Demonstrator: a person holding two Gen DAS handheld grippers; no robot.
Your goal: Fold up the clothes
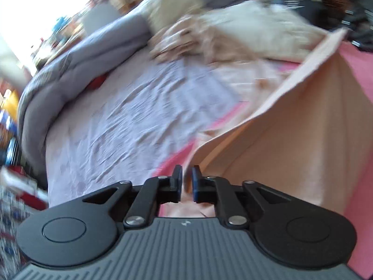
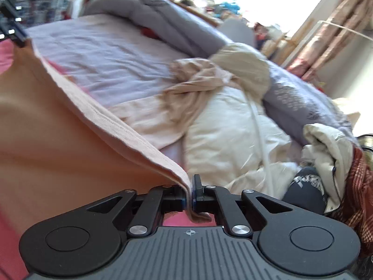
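While the peach cotton garment (image 2: 58,126) hangs stretched above the lilac bed sheet (image 1: 130,107), my right gripper (image 2: 189,192) pinches its hem; left gripper (image 1: 186,182) stands slightly parted, grip unclear. No fold yet; heaped clothes (image 2: 228,126) wait.

Along the bottom of each frame a grey ribbed housing is showing, stamped with a small pale emblem at its centre. Two black round discs are flanking it at lower left and right. On the left claw (image 1: 186,182) and right claw (image 2: 190,192), black linkage arms with silver rivets are running up to black fingers (image 1: 176,182) edged in blue.
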